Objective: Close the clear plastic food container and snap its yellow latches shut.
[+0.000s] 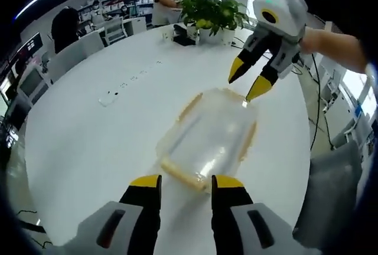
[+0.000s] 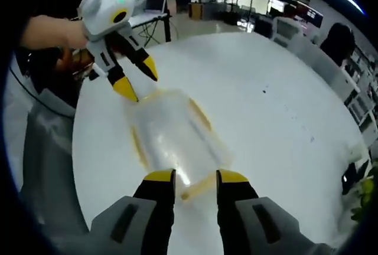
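Hovering over one short end of the box (image 1: 208, 140), the left gripper (image 1: 186, 182) has its jaws apart and grasps nothing; a yellow latch (image 1: 184, 174) lies just past its tips. The right gripper (image 2: 195, 177) hangs over the other short end with its jaws apart too, and another latch (image 2: 201, 186) lies between its tips. It also shows at the far side of the left gripper view, its tips just above the far rim.

The box lies flat near the middle of the round white table (image 1: 88, 131), with its lid on top. Whether the latches are snapped down is too blurry to tell.

The box looks light, thin and see-through, so it will likely slide on the smooth table and bend if squeezed hard. The best place to push seems to be the yellow latches at the ends, one gripper steadying while the other presses.

A green plant (image 1: 211, 12) stands at the far edge of the table.
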`<state>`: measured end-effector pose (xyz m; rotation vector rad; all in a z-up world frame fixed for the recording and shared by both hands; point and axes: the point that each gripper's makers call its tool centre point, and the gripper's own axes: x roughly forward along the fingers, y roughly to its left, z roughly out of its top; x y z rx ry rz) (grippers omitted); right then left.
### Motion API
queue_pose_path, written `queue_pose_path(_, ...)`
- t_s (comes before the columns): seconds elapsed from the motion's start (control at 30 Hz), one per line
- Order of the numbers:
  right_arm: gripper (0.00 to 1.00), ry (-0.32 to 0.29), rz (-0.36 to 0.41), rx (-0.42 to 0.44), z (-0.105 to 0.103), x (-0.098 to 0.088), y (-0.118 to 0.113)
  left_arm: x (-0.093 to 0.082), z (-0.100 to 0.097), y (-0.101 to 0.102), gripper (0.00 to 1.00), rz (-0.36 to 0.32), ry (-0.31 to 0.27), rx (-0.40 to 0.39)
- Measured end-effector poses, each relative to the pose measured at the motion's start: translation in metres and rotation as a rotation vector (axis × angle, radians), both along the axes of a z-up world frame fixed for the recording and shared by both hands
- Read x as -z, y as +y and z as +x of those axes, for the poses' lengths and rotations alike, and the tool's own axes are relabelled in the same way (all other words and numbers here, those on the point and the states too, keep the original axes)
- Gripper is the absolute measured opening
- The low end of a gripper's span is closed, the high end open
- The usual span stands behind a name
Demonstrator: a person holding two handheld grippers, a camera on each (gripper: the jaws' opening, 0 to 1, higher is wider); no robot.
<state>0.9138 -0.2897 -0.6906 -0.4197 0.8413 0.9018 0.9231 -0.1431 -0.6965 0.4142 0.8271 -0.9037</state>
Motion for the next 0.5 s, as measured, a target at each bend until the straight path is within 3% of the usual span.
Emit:
queue_pose_path(0.23,0.24,0.01,0.075,0.116,0.001,0.004,-0.007,0.002,-0.002,-0.002,0.25,-0.032,-0.008,-0.05)
queue_pose_path(0.5,0.25,0.046,0.155,0.236,-0.002,0.012,-0.014,0.007,-0.004,-0.006,0.24,-0.089,0.031,-0.128)
